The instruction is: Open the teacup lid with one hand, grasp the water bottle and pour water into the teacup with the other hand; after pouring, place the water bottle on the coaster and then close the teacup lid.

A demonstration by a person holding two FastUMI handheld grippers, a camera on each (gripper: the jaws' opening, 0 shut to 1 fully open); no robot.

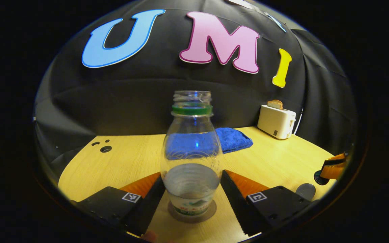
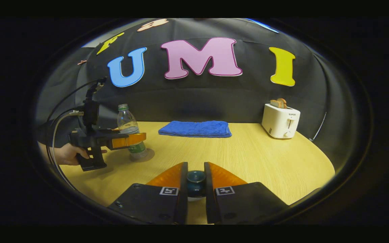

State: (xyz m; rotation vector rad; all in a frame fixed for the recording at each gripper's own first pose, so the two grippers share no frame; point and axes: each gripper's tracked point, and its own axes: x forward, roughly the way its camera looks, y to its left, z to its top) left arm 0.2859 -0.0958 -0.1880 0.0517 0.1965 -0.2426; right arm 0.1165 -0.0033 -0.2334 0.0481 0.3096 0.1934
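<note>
A clear, capless water bottle (image 1: 192, 158) with a green neck ring stands upright on a round coaster (image 1: 211, 211); water fills its lower part. My left gripper (image 1: 192, 175) has a finger against each side of the bottle. In the right gripper view a hand holds that gripper (image 2: 127, 141) around the bottle (image 2: 127, 123), which sits on the coaster (image 2: 149, 155) at the table's left. My right gripper (image 2: 196, 180) is shut on the dark round knob (image 2: 196, 180) of the teacup lid; a pale edge (image 2: 194, 199) shows beneath it. The cup itself is hidden.
A folded blue towel (image 2: 195, 129) lies at the back of the wooden table (image 2: 265, 162). At the back right stands a white toaster (image 2: 280, 120) holding toast. The right gripper (image 1: 331, 167) sits at the right edge of the left gripper view, beside a grey disc (image 1: 305, 190).
</note>
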